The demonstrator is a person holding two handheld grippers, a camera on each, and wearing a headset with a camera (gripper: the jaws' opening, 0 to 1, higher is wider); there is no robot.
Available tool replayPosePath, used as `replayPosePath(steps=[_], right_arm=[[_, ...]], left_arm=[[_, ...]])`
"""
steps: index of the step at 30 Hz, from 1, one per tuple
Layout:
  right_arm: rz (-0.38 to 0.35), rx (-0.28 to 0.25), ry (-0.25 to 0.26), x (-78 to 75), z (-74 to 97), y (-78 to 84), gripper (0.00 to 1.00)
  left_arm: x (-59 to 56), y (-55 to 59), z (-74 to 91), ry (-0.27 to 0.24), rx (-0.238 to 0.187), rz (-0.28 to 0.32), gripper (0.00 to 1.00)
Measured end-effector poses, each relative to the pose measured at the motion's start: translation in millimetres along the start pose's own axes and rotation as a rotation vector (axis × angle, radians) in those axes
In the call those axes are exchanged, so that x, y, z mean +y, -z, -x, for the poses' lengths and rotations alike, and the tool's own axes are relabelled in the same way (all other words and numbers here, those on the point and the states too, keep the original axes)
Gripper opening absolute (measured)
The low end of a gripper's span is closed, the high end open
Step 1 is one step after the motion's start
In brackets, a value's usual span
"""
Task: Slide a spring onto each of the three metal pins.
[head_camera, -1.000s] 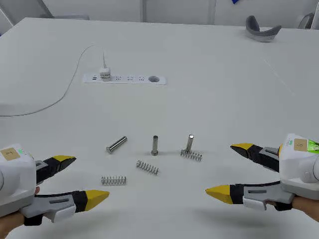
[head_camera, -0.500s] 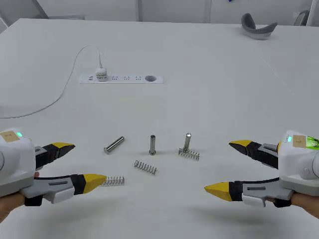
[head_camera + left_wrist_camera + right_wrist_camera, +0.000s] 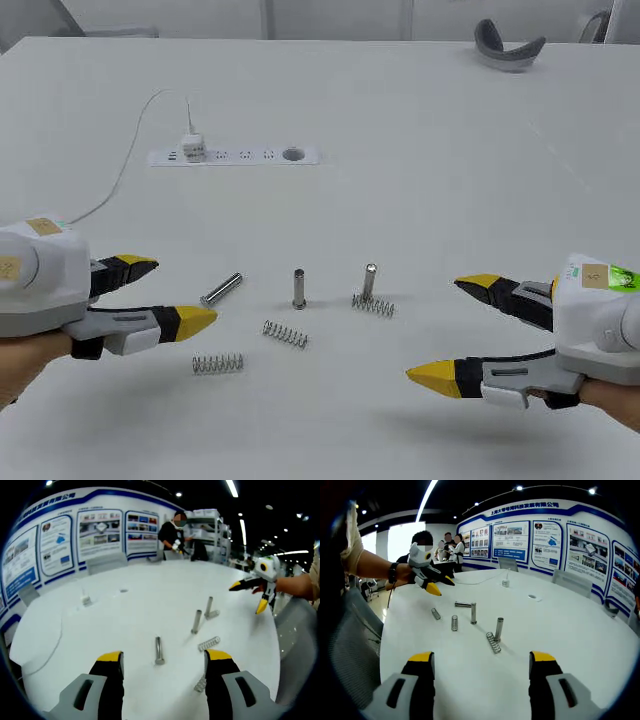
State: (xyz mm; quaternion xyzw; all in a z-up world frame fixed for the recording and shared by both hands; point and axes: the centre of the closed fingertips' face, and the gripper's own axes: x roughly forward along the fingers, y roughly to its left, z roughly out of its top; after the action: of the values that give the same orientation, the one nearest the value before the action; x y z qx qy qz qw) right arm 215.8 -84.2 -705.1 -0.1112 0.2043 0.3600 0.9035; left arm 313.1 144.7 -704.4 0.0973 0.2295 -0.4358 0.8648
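Springs are lying loose on the white table (image 3: 470, 180), none of them yet on a pin. The near spring (image 3: 218, 364) is resting closest to the person. The middle spring (image 3: 285, 334) is lying just in front of the middle pin (image 3: 298, 288). The right spring (image 3: 373, 304) is sitting at the foot of the right pin (image 3: 369, 281), touching it or very nearly. Those two pins are standing upright, while the left pin (image 3: 221, 289) is lying on its side.

The left gripper (image 3: 185, 288) is hovering just beside the lying pin with its jaws spread and nothing between them. The right gripper (image 3: 433, 328) is hanging off to the right of the upright pins, also spread wide and empty.

These springs look like thin wire coils, so they are probably very light, soft under a squeeze and ready to roll or flick away if pinched hard. A gentle grip across the coils near one end seems best, leaving the other end free to find the pin's tip. The pins look like smooth, stiff steel. The upright ones may tip at a nudge, and the lying one is likely to be slippery, so the broader head end is probably the place to take hold of it.
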Motion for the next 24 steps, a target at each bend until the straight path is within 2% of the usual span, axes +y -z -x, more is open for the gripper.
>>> replayPosePath(steps=[10,19,24], right_arm=[[-0.006,-0.001,0.005,-2.1,0.8,1.2,0.79],[-0.014,-0.001,0.009,-4.5,1.6,2.7,0.79],[-0.018,-0.001,0.011,-6.2,1.9,3.6,0.79]], left_arm=[[4.5,-6.4,-23.8,0.015,0.045,-0.024,0.58],[13.2,-4.5,-41.6,0.014,0.118,-0.031,0.48],[14.3,-2.1,-49.2,0.014,0.160,-0.042,0.39]])
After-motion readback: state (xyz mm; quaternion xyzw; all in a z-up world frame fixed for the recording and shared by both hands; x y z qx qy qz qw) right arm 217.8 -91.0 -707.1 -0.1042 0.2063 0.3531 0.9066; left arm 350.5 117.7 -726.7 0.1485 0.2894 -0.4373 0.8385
